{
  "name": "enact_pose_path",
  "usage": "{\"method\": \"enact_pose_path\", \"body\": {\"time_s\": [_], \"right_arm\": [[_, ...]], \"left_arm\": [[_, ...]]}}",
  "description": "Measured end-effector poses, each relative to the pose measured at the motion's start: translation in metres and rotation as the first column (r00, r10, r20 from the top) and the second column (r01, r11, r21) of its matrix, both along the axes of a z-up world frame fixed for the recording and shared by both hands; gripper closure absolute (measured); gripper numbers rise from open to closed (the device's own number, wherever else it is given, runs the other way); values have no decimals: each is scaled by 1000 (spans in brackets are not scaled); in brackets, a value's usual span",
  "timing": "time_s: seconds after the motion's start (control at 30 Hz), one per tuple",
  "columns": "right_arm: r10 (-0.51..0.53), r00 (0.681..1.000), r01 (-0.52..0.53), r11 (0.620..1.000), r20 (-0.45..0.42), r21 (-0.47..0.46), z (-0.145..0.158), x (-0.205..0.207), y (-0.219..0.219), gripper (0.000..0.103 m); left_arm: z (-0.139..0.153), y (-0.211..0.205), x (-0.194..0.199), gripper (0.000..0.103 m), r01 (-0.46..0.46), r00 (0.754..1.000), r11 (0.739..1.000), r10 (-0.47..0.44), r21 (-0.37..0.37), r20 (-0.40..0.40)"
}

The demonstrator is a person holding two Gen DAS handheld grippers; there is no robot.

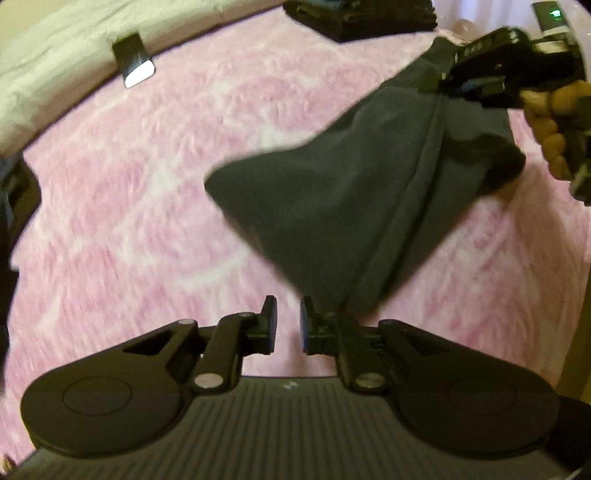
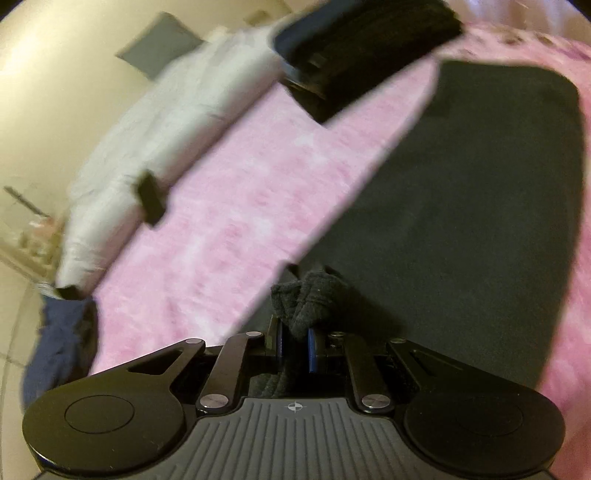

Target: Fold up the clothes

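Note:
A dark grey garment [image 1: 369,192] hangs above the pink fuzzy blanket [image 1: 166,177]. My right gripper [image 2: 295,341] is shut on a bunched corner of the garment [image 2: 310,299]; the rest of the cloth [image 2: 461,221] spreads out ahead of it. In the left wrist view the right gripper [image 1: 454,79] holds the cloth's top right corner. My left gripper [image 1: 288,325] is slightly open and empty, with the cloth's lower edge just beyond its right finger [image 1: 308,325].
A stack of folded dark clothes [image 1: 362,18] [image 2: 365,48] lies at the far edge of the blanket. A white pillow or duvet [image 2: 166,129] runs along the left, with a small black object [image 2: 149,201] on it. A blue cloth [image 2: 59,347] hangs at the bed's corner.

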State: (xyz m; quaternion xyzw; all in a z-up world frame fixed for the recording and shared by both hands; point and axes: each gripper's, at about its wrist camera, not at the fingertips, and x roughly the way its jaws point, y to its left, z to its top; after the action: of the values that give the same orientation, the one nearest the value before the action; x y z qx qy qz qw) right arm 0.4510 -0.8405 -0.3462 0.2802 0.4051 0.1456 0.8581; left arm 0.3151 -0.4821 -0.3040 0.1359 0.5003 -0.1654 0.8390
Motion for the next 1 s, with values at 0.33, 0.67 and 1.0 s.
{"method": "enact_pose_path", "body": {"time_s": [0.33,0.67,1.0], "right_arm": [[71,978,-90,992,-198,-92,-51,31,-16,92],[148,969,-171,980,-200,-106,-54,30,-15,92],[136,979,-166,964,-151,-209,-28,15,-20,39]], "left_arm": [[-12,-42,28,82,103,995,994,-103,24,-11],[-28,-44,79,73,70,996,997,-69,24,-50],[-40,-34,88,71,61,994,998,-58,20,-95]]}}
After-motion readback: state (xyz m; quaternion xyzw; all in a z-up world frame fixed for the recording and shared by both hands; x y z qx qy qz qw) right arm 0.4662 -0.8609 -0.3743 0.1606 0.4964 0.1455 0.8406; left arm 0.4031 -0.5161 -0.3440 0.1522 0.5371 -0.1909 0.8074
